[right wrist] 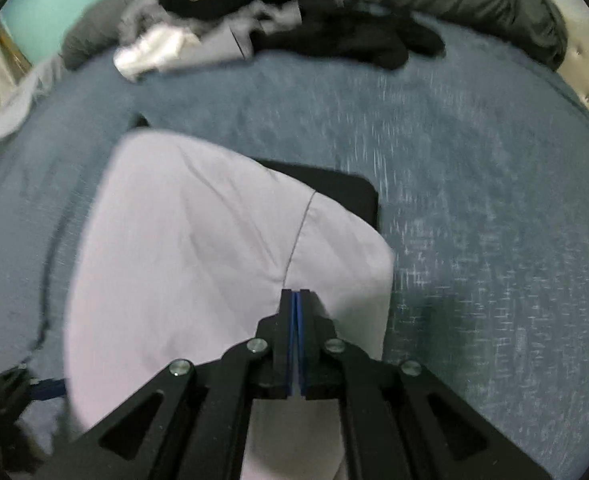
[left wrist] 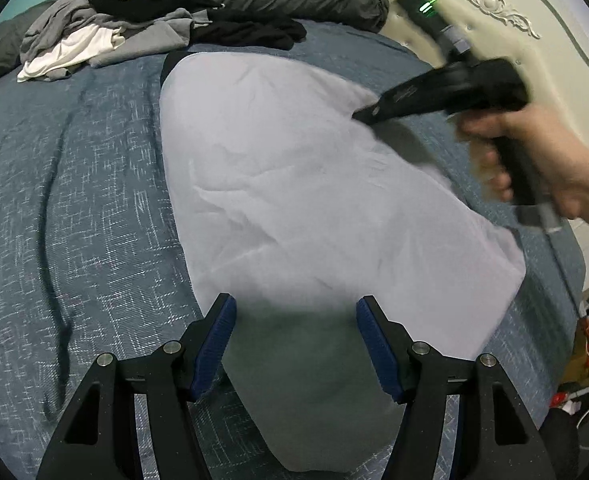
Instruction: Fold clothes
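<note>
pinching pale garment; right hand-held gripper

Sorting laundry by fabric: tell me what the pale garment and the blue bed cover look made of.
Pale lavender garment: thin, matte woven cloth, probably cotton or a blend; it shows soft creases and a stitched seam, no sheen. Blue bed cover: thicker, coarse weave with white flecked threads, matte, lying in broad ripples. The fibre itself cannot be told.
</note>
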Demonstrator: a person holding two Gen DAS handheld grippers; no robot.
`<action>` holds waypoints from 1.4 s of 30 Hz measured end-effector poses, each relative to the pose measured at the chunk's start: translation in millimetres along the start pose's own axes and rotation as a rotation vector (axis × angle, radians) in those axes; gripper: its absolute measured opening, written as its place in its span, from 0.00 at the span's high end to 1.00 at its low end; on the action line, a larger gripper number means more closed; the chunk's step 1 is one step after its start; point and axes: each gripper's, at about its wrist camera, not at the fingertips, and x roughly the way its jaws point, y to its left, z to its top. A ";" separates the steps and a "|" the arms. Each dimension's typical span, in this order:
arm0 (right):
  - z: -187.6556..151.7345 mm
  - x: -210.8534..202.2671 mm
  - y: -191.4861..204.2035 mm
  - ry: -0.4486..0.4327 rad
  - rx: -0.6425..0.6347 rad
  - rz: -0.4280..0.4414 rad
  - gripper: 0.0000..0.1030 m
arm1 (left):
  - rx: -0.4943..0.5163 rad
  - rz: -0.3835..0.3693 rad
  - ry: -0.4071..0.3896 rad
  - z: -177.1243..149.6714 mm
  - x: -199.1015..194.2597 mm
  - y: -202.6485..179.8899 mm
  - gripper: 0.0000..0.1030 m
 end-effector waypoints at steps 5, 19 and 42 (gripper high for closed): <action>-8.3 28.0 -10.1 0.027 0.028 0.008 1.00 | -0.003 -0.006 0.011 -0.9 4.1 0.9 0.34; -24.8 -27.9 -33.8 -0.118 0.112 -0.003 1.00 | -0.075 0.009 0.005 2.1 -6.6 5.9 0.34; -174.8 -69.2 -46.8 0.108 0.280 0.306 0.35 | -0.331 -0.122 0.109 -23.9 8.6 32.0 0.19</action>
